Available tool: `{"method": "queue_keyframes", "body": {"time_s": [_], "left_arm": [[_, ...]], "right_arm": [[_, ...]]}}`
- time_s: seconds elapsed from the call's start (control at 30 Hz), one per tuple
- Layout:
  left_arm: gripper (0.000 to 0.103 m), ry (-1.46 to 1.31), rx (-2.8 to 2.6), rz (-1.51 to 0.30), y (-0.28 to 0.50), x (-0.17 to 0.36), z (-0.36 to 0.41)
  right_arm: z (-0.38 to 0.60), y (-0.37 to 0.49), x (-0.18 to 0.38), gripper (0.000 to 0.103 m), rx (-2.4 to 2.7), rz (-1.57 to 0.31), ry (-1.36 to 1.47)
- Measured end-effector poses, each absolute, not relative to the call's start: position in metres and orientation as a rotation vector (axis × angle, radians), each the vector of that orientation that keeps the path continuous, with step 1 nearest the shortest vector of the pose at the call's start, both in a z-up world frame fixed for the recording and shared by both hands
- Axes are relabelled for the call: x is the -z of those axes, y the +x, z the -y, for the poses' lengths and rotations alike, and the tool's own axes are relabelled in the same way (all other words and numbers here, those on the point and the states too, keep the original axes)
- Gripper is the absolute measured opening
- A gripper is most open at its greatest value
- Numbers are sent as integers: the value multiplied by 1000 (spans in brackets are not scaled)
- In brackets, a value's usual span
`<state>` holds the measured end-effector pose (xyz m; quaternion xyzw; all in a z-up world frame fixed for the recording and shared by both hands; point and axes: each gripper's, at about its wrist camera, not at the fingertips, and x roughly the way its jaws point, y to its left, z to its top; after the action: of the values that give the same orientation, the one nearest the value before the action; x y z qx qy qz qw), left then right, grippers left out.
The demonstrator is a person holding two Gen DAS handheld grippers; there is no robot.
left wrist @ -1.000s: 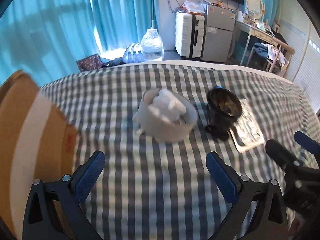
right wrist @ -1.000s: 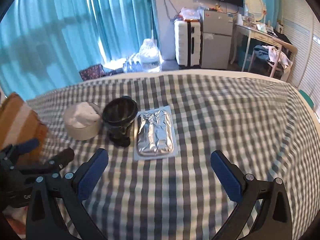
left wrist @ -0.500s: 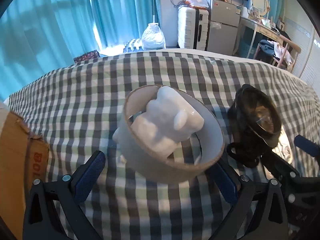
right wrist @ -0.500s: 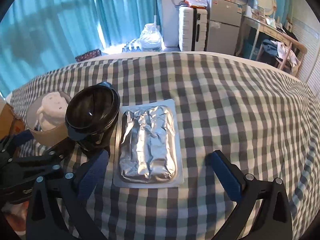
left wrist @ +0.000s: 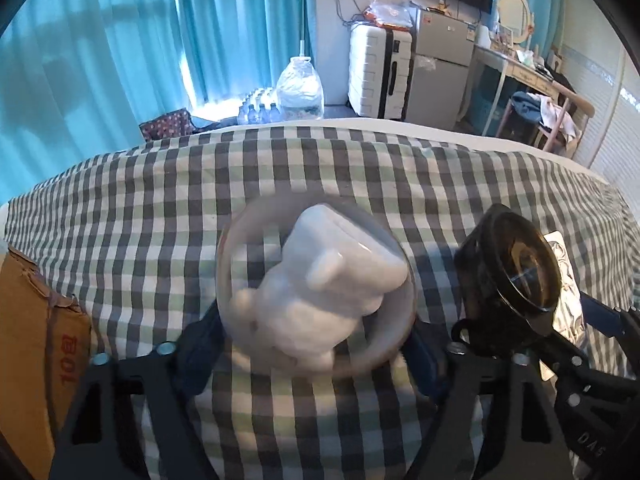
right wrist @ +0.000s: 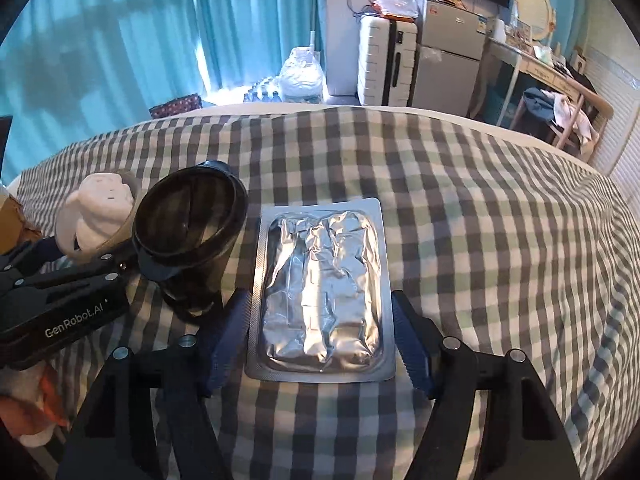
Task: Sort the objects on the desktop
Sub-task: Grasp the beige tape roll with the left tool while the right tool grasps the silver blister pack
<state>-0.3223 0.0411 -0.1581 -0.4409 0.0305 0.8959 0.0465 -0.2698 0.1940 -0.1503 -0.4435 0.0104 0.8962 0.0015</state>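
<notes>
Both claws are pointing steeply down at the checked bed (right wrist: 480,200), side by side. The left claw (left wrist: 312,354) is closing around a tape roll (left wrist: 384,344) with a white figurine (left wrist: 320,292) standing inside it; its pads are at the roll's sides, though contact is blurred. The right claw (right wrist: 320,340) is closing on a foil pack (right wrist: 324,292) lying flat, pads just beside its long edges. A black cup (right wrist: 188,220) is standing between roll and pack.
</notes>
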Motion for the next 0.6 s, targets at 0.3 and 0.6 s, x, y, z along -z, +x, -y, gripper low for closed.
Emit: {"method": "queue_keyframes", "body": {"time_s": [0.3,0.6], "left_arm": [[39,-1311,-2723,-55,-301,125,-33],[64,-1369,-2681,1,-291,117,-22]], "right_arm": [[-207,-245,129,69,-2803,-175,-1351],[-212,-227,115,69,-2797,-243,-1348]]}}
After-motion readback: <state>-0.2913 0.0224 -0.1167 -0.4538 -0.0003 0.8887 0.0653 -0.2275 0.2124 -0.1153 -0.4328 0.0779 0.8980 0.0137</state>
